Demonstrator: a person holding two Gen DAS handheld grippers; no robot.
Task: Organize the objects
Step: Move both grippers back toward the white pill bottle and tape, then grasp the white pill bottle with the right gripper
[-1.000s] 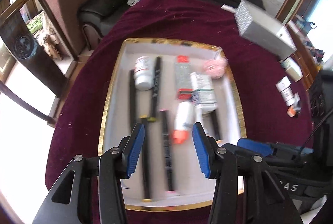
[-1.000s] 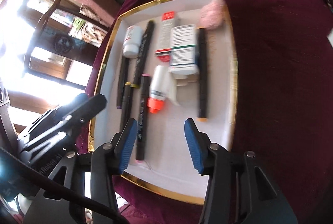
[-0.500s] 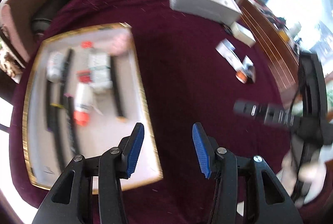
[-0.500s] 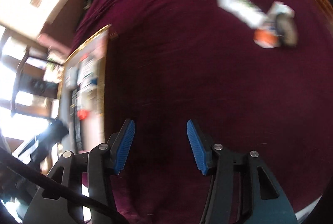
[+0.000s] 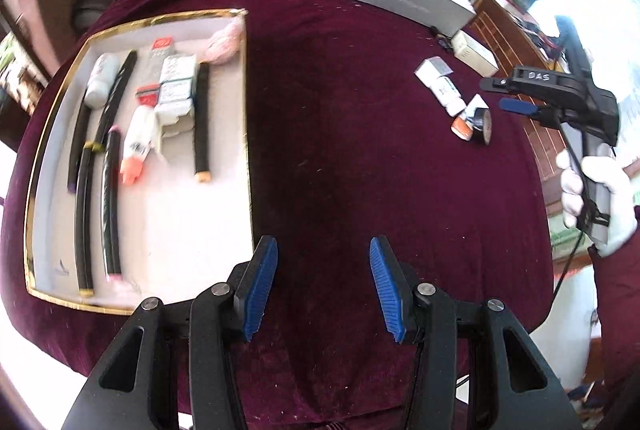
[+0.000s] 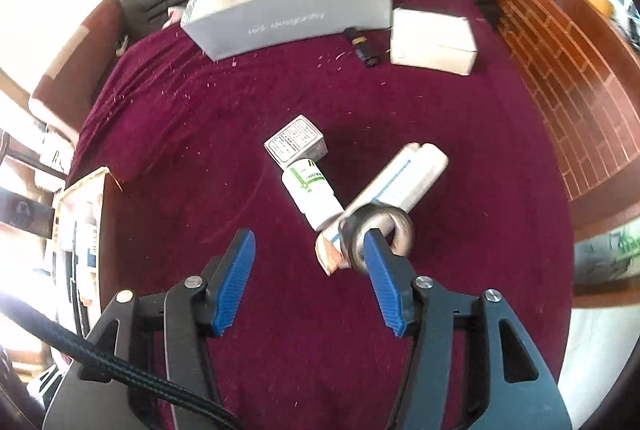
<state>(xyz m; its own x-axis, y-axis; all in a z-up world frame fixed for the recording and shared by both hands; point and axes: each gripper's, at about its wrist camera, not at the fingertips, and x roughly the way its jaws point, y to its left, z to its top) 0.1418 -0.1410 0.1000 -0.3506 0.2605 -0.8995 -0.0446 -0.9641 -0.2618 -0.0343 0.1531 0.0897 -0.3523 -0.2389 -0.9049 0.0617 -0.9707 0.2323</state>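
Already the gold-rimmed white tray (image 5: 245, 150) holds pens and bottles; a small white box (image 6: 296, 143), white bottle (image 6: 312, 196), tube and black tape roll (image 6: 376, 234) remain on the maroon cloth. The right gripper (image 6: 308, 280), jaws just widening and empty, hangs over them; the left gripper (image 5: 322, 284), part open, holds nothing.

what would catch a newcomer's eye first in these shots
Probably the gold-rimmed white tray at the left of the dark red velvet cloth, with black pens, boxes and an orange-capped white bottle lined up inside. Next, the small loose cluster at the right: a black tape roll leaning on a white tube box, beside a white pill bottle, just ahead of the open right gripper.
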